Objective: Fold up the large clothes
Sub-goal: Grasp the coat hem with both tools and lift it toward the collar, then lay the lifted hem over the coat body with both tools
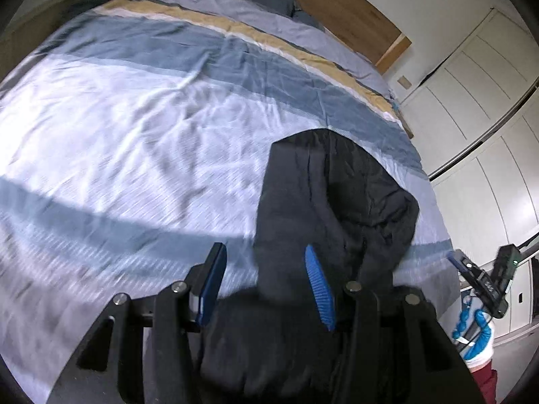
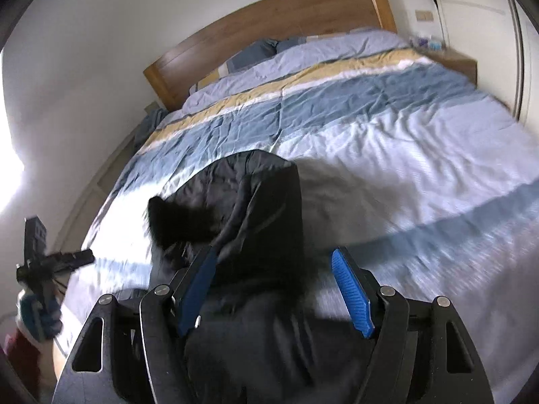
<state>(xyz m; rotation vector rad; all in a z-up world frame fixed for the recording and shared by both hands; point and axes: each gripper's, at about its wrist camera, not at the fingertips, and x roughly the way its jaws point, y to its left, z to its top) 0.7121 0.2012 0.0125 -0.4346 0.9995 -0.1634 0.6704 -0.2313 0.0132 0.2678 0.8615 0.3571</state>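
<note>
Left wrist view: our left hand-held gripper [image 1: 267, 284], jaws partly spread, has the black garment [image 1: 337, 198] bunched between its fingers; whether they pinch it we cannot tell. The garment's long axis runs forward over the bed [image 1: 134, 118].

Right wrist view: our right hand-held gripper [image 2: 274, 288] likewise straddles the garment, equally near.

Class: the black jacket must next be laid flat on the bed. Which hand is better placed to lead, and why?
Neither clearly. The jacket hangs between the jaws of the left gripper and of the right gripper alike, both over the bed.
</note>
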